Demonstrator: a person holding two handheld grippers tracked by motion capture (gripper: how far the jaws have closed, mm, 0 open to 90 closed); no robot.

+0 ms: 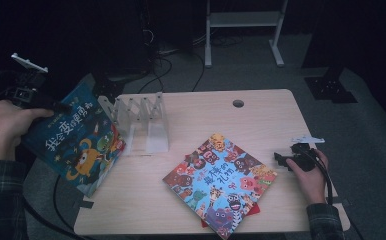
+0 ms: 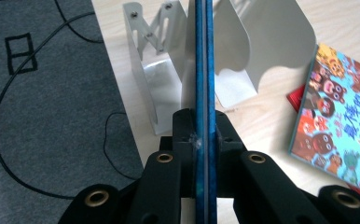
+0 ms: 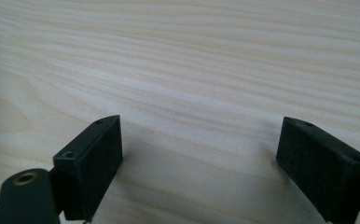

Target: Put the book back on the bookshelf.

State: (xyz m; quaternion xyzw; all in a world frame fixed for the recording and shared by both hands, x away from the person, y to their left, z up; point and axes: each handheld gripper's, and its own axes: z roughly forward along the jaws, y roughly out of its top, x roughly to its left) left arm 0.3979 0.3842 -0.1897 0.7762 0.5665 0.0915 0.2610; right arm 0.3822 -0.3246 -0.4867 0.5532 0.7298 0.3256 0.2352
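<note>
While the left gripper [image 2: 204, 133] is clamped on the blue book [image 1: 76, 140], held tilted just left of the rack [image 1: 140, 117], the right gripper [image 3: 199, 161] rests on the table [image 1: 261, 112] right of it, jaws apart.

blue book [image 1: 76, 140] titled 我会变得更勇敢
</note>
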